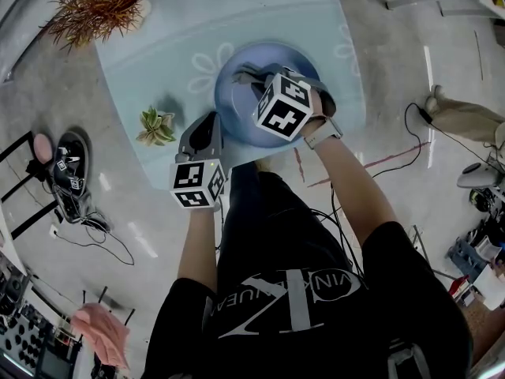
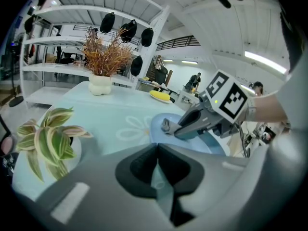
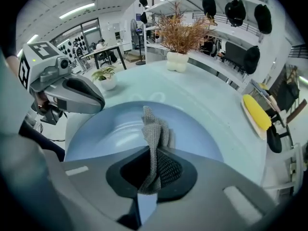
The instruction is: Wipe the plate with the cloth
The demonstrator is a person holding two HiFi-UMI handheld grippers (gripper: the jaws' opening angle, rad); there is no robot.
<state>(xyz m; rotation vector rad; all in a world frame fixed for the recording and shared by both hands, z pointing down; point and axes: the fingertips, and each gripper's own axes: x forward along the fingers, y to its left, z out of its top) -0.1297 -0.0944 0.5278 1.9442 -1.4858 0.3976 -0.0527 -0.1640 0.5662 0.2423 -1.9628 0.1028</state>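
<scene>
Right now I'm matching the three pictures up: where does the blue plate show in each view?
Head view: plate upper centre on the table, under the right gripper.
Left gripper view: plate right of centre, under the right gripper.
Right gripper view: plate fills the lower middle, behind the cloth in the claw.
Shared landmark: the dried plant, top left in the head view, beyond the plate in both gripper views.

Around me, a grey concrete floor (image 1: 47, 109) strewn with cables (image 1: 93, 221). White shelving (image 2: 57, 67) stands behind the pale blue surface (image 1: 173, 46); strip lights (image 2: 264, 60) glow overhead.
</scene>
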